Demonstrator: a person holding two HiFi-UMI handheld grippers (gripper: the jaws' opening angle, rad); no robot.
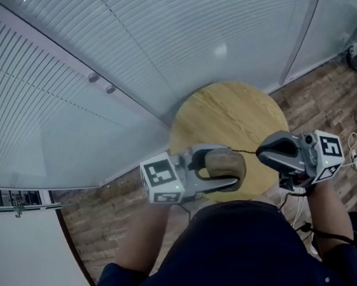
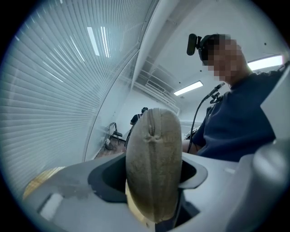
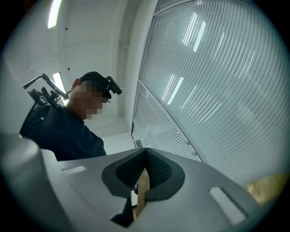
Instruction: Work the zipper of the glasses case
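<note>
Only the head view is showing both tools together. The left gripper (image 1: 239,173) and the right gripper (image 1: 260,153) are pointing at each other, tip toward tip, above the near edge of the round pale wooden table (image 1: 227,109), with the bare forearms (image 1: 331,211) reaching out from a dark navy top. That view alone is also showing a thin dark cord (image 1: 246,152) running straight from the tan oval fabric glasses case (image 1: 224,163) to the right gripper's tips.

The left gripper view is giving the close look that the head view lacks. The left gripper (image 2: 152,176) is clamping the glasses case (image 2: 154,154) on its two broad sides, with the case standing on edge between the dark pads. Its cloth is looking coarse and felt-like, rounded like a pebble, with a zipper seam (image 2: 152,129) running up its narrow face.

The right gripper view is showing the right gripper (image 3: 145,154) with its ribbed dark pads pressing together at the tips, a narrow tan sliver (image 3: 142,190) showing in the slit below them. The cord itself is too thin to make out there.
</note>
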